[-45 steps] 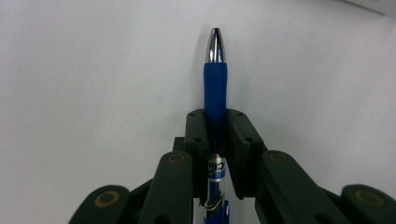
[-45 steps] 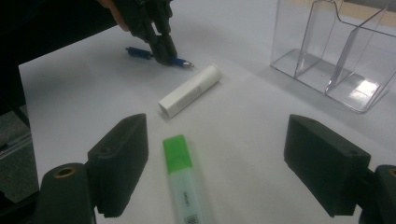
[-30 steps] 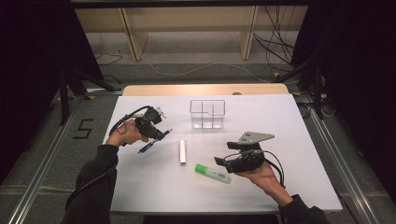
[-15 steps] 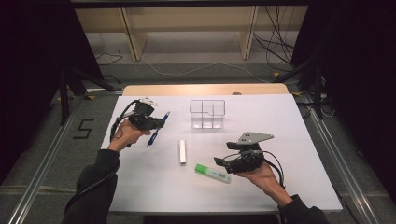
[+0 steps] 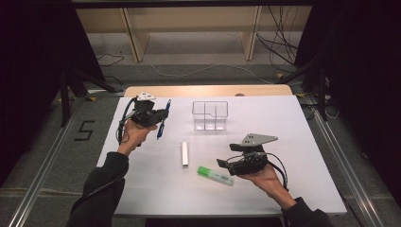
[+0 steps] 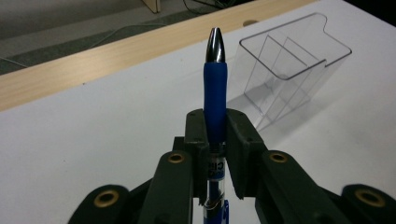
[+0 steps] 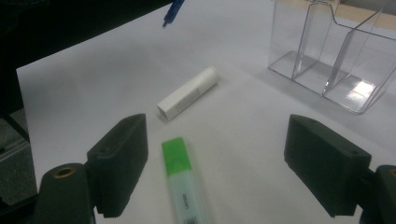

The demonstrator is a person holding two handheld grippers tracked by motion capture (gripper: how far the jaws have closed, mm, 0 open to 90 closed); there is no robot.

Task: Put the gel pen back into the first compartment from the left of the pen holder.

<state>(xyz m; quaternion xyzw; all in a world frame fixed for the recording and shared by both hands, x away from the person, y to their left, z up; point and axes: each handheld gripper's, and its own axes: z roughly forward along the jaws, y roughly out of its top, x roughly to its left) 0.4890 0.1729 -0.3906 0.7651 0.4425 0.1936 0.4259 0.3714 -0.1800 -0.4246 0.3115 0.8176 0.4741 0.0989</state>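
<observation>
Highlighter point(image 5: 215, 175) first, since it lies nearest you: the green one sits flat on the white desk point(image 5: 312, 142), and your right tool point(image 5: 226, 164) hangs just above its near end with the jaws spread wide and nothing between them. In the right gripper view the green cap point(image 7: 176, 156) points away between the two black pads without touching either. That hand has kept its place over the last second, so nothing is settled there yet.

A little farther out, the white stick-shaped tube point(image 5: 184, 153) lies flat on the desk, well apart from both hands and untouched.

The change is on the far left. Your left tool point(image 5: 162, 116) has the blue pen point(image 5: 163, 118) clamped firmly between its jaws, as shut as they go on the barrel. A second ago that pen hung low and slanted over the desk at mid left; now you have carried it up and toward the far edge, and it stands clear of the surface with its blue grip and silver tip point(image 6: 216, 44) past the jaw tips in the left gripper view.

Farthest out, the clear divided organiser point(image 5: 210, 115) stands upright, to the right of the pen and apart from it, with its compartments looking empty. My reading is that the pen is lifted and turned ready for dropping in; you have yet to bring it right, over an open compartment, before letting go.
</observation>
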